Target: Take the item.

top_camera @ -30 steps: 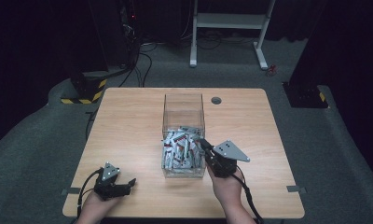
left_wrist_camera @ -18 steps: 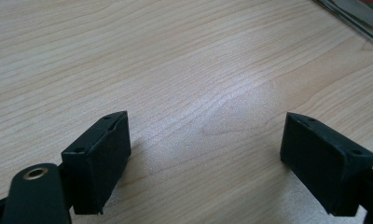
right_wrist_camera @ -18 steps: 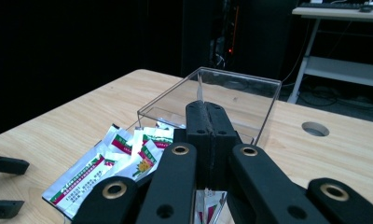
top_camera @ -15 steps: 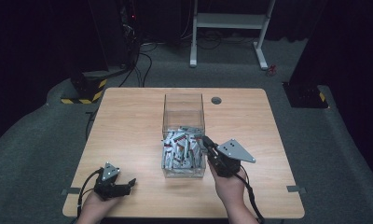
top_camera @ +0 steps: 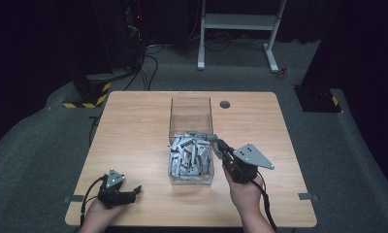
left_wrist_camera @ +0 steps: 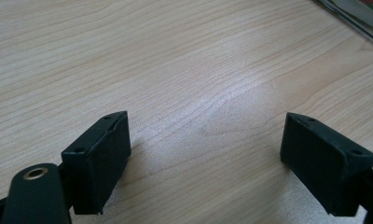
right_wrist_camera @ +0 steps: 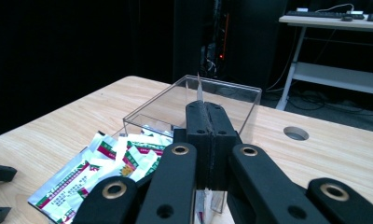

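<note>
- Right gripper (top_camera: 216, 142) held over the right rim of the clear box (top_camera: 190, 109), jaws clenched on one thin packet (top_camera: 202, 136), seen edge-on
- In the right gripper view, same gripper (right_wrist_camera: 206, 112) with jaws pressed together, packet edge (right_wrist_camera: 199, 88) sticking up as a thin sliver between them
- Packet lifted above the pile, at the box's right side, over the divide between its two halves
- Pile of packets (top_camera: 189, 156) in the near half of the box, white and silver with red and green print; far half bare glass
- In the right gripper view, packets (right_wrist_camera: 100, 168) heaped at lower left, box (right_wrist_camera: 231, 95) beyond the jaws
- Left gripper (top_camera: 134, 190) resting low at the near left of the table (top_camera: 134, 126), well apart from the box, jaws released, nothing between
- In the left gripper view, left gripper (left_wrist_camera: 205, 163) with jaws spread wide over bare wood
- Round hole (top_camera: 225, 104) in the tabletop just right of the box's far end
- Person's hands at the near edge, one on each gripper
</note>
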`<state>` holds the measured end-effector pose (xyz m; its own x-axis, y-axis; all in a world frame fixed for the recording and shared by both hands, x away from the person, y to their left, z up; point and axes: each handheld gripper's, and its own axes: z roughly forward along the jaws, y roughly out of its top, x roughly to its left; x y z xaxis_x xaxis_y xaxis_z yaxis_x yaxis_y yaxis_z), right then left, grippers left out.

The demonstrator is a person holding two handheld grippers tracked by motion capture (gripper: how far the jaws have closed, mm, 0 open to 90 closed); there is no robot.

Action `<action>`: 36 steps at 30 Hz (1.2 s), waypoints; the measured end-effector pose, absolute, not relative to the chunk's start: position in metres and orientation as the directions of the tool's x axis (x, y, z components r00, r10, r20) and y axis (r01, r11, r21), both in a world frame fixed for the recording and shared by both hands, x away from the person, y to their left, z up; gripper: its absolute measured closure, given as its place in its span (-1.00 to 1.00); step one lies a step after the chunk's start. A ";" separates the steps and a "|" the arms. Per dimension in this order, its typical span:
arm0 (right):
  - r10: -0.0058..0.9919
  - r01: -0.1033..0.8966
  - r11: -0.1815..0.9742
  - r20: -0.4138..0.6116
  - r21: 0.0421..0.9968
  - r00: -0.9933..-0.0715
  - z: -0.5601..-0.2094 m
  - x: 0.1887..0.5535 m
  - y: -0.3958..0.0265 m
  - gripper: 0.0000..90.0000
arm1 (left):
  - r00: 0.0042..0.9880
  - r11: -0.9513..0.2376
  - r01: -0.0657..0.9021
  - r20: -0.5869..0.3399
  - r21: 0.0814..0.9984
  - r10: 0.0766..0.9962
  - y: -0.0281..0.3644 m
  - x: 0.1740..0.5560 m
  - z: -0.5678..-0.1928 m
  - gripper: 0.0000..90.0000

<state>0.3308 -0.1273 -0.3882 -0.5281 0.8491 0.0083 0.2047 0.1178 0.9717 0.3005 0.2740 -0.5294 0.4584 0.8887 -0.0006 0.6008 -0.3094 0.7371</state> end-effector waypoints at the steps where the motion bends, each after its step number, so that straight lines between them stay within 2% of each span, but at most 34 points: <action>1: 0.850 0.206 0.118 0.009 0.971 -0.526 -0.388 0.331 -0.128 1.00 | 0.458 -0.309 0.601 -0.001 0.737 0.889 0.274 0.300 -0.529 -0.64; 36: 0.908 0.283 0.126 0.005 0.951 -0.418 -0.416 0.351 -0.177 1.00 | 0.460 -0.310 0.599 0.000 0.738 0.888 0.274 0.300 -0.530 -0.64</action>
